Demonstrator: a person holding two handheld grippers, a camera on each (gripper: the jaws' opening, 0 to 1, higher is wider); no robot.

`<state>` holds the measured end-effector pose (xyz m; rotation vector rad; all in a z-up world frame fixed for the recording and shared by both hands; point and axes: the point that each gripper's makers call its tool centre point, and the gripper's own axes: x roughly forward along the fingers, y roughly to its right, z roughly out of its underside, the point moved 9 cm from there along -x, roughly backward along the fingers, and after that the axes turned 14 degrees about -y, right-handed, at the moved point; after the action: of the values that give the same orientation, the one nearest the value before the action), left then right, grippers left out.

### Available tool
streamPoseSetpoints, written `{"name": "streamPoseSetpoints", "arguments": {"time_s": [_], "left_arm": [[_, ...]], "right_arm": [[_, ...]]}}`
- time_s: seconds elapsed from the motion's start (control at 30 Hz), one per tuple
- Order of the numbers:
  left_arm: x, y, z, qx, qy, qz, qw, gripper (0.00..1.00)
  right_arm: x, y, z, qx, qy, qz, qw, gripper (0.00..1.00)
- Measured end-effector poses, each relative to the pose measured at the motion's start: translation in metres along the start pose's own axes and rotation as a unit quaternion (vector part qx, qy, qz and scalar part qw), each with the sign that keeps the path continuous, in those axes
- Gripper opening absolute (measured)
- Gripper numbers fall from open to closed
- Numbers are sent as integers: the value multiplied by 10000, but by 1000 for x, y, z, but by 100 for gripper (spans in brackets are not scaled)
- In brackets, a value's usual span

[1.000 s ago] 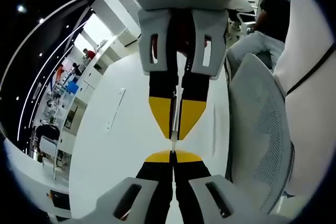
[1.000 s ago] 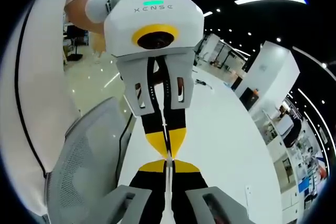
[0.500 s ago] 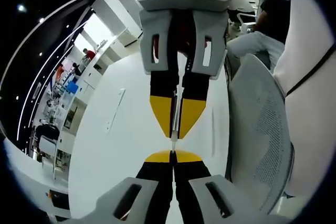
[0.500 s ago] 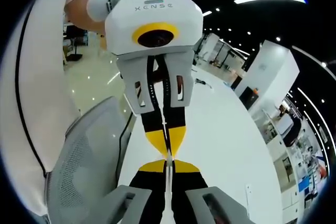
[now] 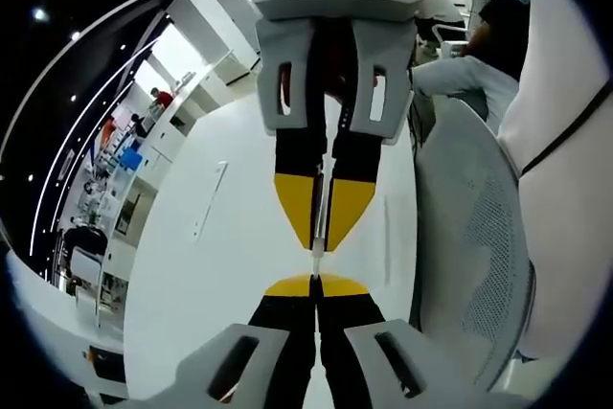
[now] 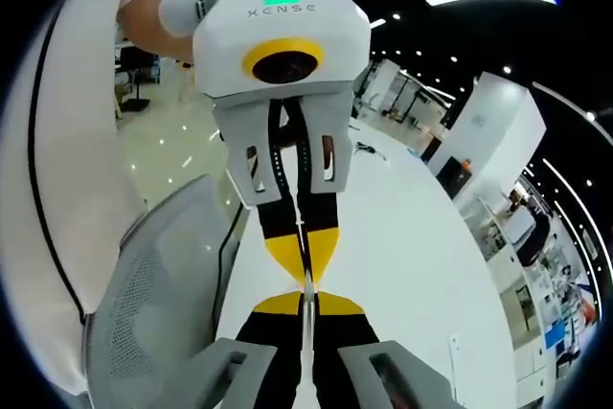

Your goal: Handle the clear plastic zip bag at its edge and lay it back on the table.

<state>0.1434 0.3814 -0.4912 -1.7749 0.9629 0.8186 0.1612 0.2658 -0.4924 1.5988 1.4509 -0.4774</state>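
The clear plastic zip bag point(image 5: 322, 200) is seen edge-on, as a thin pale strip held in the air over the white table point(image 5: 220, 256). My left gripper point(image 5: 316, 284) rises from the bottom of the left gripper view, shut on one edge of the bag. My right gripper point(image 5: 321, 239) hangs from the top, tip to tip with it, shut on the same strip. In the right gripper view the bag point(image 6: 306, 347) runs between my right gripper's point(image 6: 306, 302) jaws, and the left gripper point(image 6: 306, 270) meets it from above.
A grey mesh chair point(image 5: 474, 246) stands at the table's edge, also seen as the chair point(image 6: 153, 284) in the right gripper view. A seated person point(image 5: 469, 64) is behind. White cabinets point(image 5: 196, 21) and a small flat object point(image 5: 211, 200) on the table lie farther off.
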Motion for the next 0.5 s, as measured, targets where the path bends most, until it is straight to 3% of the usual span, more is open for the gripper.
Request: {"name": "streamPoseSetpoints", "arguments": {"time_s": [0.27,0.5], "left_arm": [[0,0,1,-19,-18,-3,10000,0],[0,-2,2,1,20,-16,10000,0]], "right_arm": [[1,-1,5,34,-151,-46,9999,0],[-2,7,5,67,-28,-28,10000,0]]}}
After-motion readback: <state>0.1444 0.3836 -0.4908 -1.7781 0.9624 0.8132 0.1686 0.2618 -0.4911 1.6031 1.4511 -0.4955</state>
